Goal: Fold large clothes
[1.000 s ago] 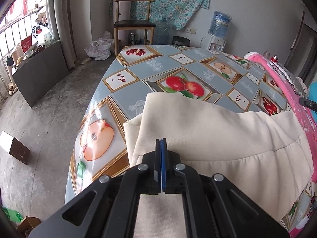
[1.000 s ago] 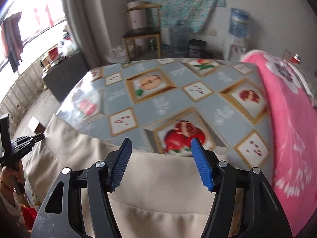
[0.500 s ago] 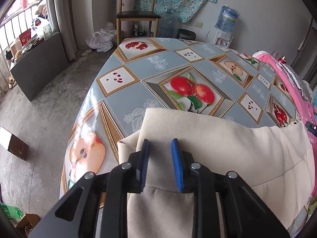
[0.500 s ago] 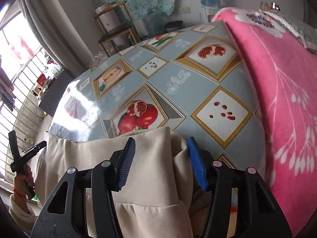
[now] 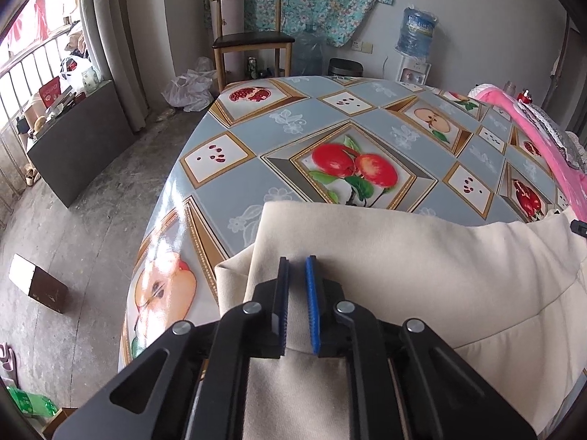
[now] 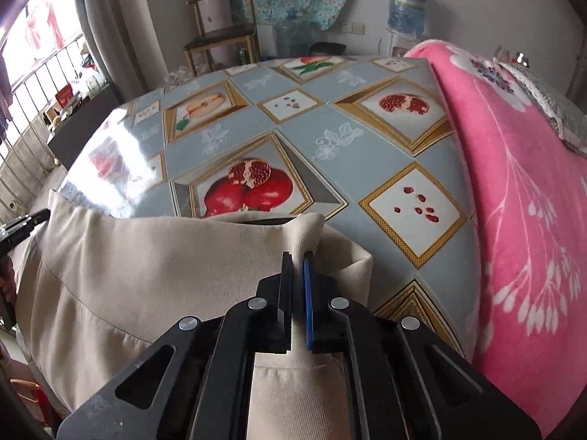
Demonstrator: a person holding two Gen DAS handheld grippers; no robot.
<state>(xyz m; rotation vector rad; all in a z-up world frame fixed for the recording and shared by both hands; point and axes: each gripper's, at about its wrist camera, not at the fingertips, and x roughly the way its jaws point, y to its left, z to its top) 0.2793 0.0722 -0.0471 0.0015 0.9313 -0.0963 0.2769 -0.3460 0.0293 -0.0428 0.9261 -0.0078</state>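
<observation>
A large cream garment [image 5: 403, 256] lies over the near edge of the table [image 5: 330, 121], which has a fruit-patterned cloth. My left gripper [image 5: 296, 260] is at the garment's left corner; its jaws are closing, with a fold of the cream cloth filling the narrow gap between the blue pads. At the other end of the garment [image 6: 165, 256], my right gripper [image 6: 298, 255] is shut on a pinched ridge of cloth that bulges up beyond its fingertips. In the right wrist view, the left gripper [image 6: 22, 227] shows at the far left edge, held by a hand.
A pink flowered blanket [image 6: 513, 183] covers the table's right side. Beyond the table [image 6: 330, 117] stand a wooden chair [image 5: 253, 40] and a water dispenser [image 5: 416, 36]. A small box [image 5: 38, 286] lies on the concrete floor to the left.
The left jaws opened, then narrowed again onto the garment's corner. The right gripper came down with wide jaws and shut on a bunch of the cloth.
</observation>
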